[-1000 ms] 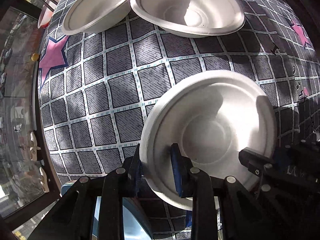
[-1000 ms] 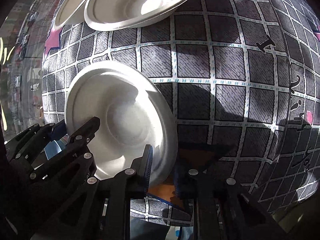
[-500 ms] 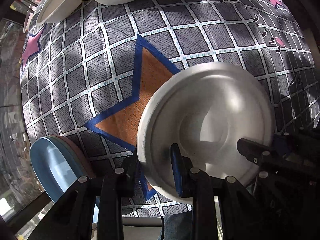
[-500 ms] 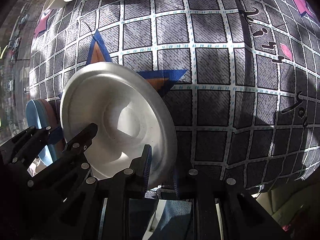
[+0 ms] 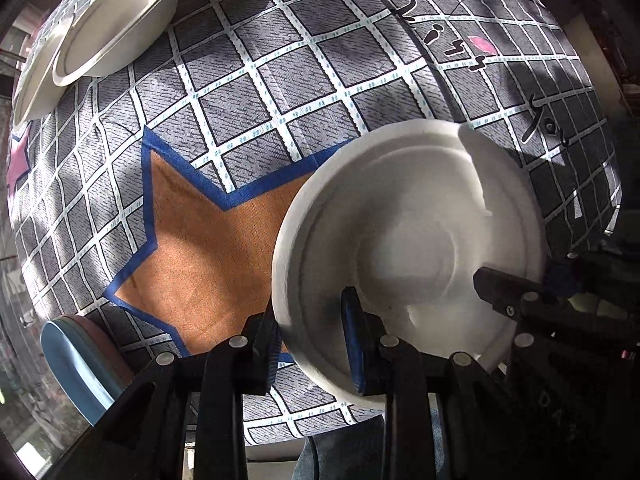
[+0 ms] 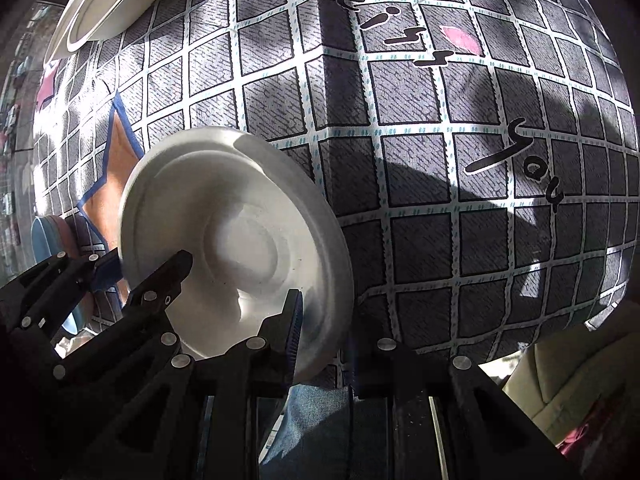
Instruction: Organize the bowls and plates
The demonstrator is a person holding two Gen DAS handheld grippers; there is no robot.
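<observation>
Where cloth [image 6: 420, 152] reads "Kiss you"; white bowl [image 5: 408, 248] in both tools.

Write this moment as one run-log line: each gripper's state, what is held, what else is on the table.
left gripper: shut on white bowl | right gripper: shut on white bowl | table: two white bowls, blue plate

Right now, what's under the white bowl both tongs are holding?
Under the white bowl, held by the left tongs and right tongs, lies the checked tablecloth with an orange star poking out beside it. Anything directly beneath is covered.
</observation>
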